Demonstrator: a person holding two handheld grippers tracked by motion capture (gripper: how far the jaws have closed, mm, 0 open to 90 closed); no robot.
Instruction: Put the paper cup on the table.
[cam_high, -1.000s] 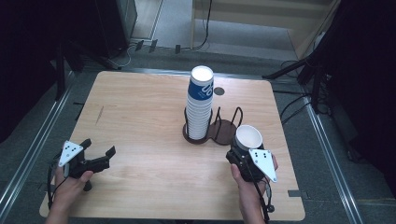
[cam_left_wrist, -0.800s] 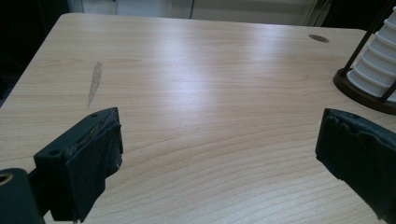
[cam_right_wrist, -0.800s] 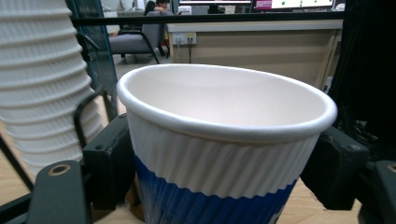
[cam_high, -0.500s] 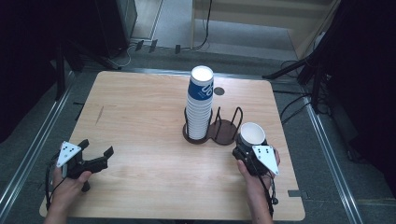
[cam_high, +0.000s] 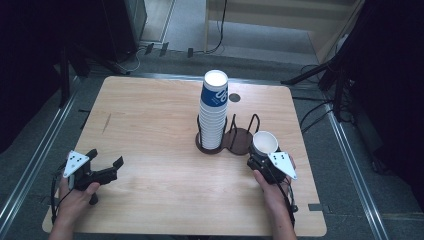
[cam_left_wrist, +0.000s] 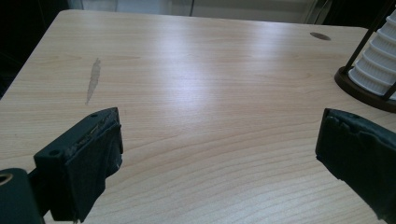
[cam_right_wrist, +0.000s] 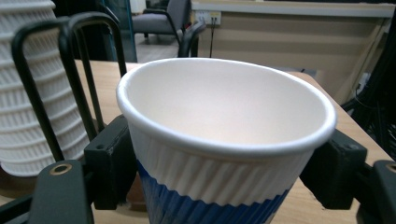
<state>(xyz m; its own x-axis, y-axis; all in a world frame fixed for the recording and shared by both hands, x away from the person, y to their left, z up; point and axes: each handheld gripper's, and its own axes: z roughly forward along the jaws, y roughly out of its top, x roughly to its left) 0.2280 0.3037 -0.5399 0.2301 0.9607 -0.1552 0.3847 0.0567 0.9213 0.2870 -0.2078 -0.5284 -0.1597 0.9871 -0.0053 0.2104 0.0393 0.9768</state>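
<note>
The right hand (cam_high: 272, 190) reaches forward from the near edge of the table (cam_high: 150, 125), its right tongs (cam_high: 260, 159) clamped on a paper cup (cam_high: 264, 142) that stands upright between the jaws, mouth up. Just beyond the cup is a dark wire rack (cam_high: 240, 137), with a tall stack of cups (cam_high: 214, 112) in its other ring. The left hand (cam_high: 75, 197) rests at the near left corner, well apart, its left tongs (cam_high: 111, 170) spread wide and empty over bare wood.
</note>
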